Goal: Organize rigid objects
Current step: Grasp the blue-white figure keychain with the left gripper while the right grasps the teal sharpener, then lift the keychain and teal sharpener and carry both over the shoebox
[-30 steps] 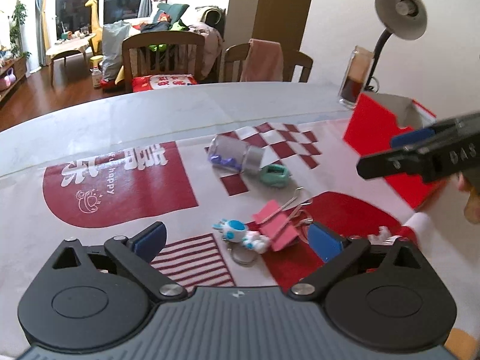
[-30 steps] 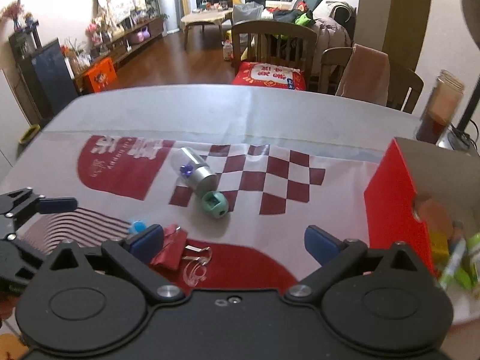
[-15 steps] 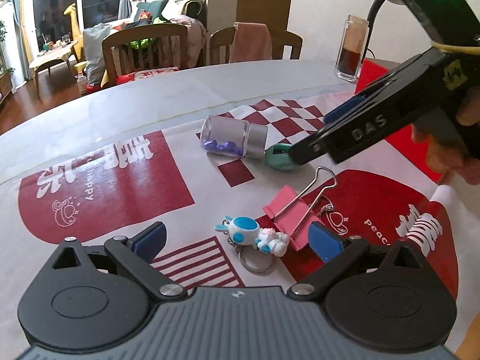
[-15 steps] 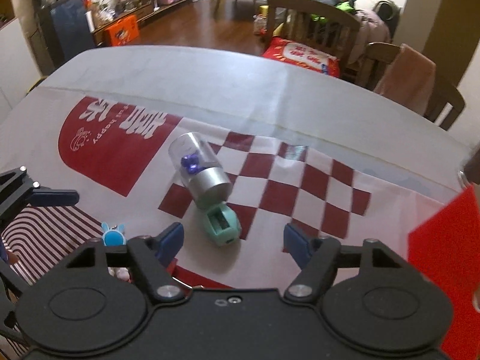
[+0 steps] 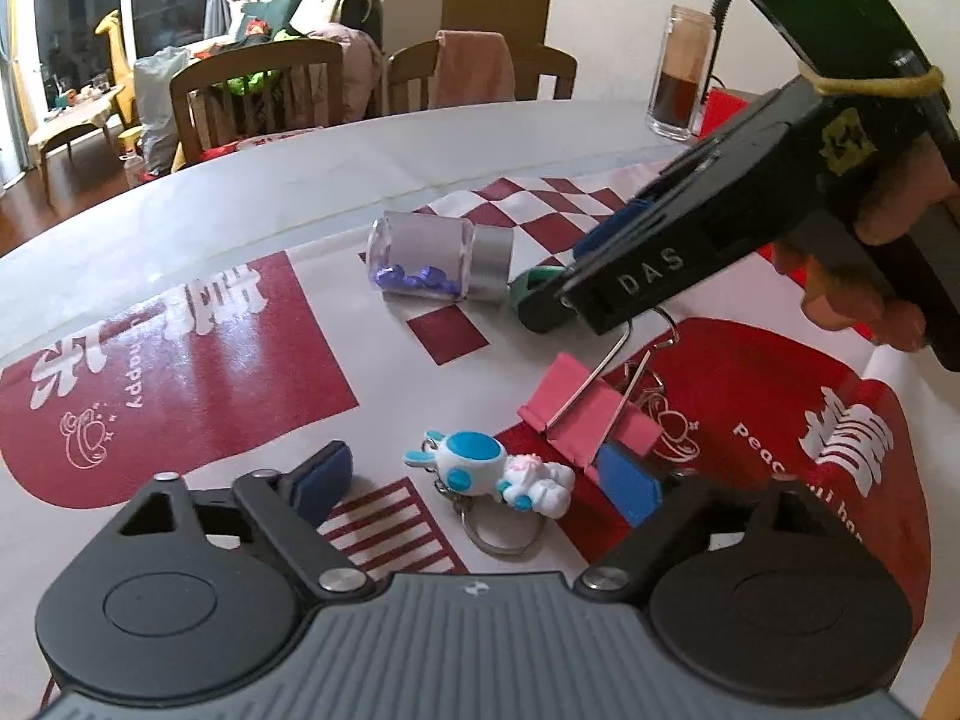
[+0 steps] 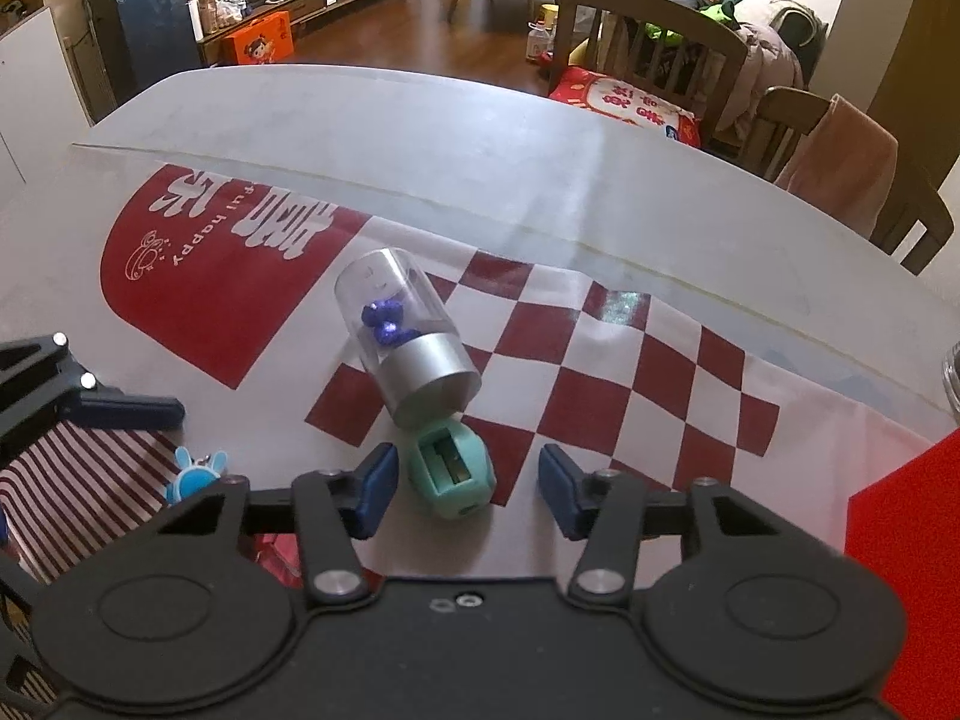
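A blue and white bunny keychain [image 5: 489,471] lies between the fingers of my left gripper [image 5: 477,483], whose jaws are closing but stand clear of it. A pink binder clip [image 5: 585,414] lies just beyond the right finger. My right gripper [image 6: 468,489] straddles a teal pencil sharpener [image 6: 451,471], jaws closing, pads not touching it. That sharpener [image 5: 531,285] rests against the metal cap of a clear jar [image 6: 408,339] lying on its side with purple bits inside. In the left wrist view the jar [image 5: 441,264] sits behind the right gripper's tip.
A red box [image 6: 900,576] stands at the right. A glass of dark liquid [image 5: 681,75] and a lamp stem stand at the table's back right. Chairs line the far edge. The red and white mat [image 5: 180,348] covers the table's near side.
Both grippers came lower and closer to the table. The right gripper's fingers narrowed around the teal sharpener. The left gripper's fingers narrowed slightly around the bunny keychain.
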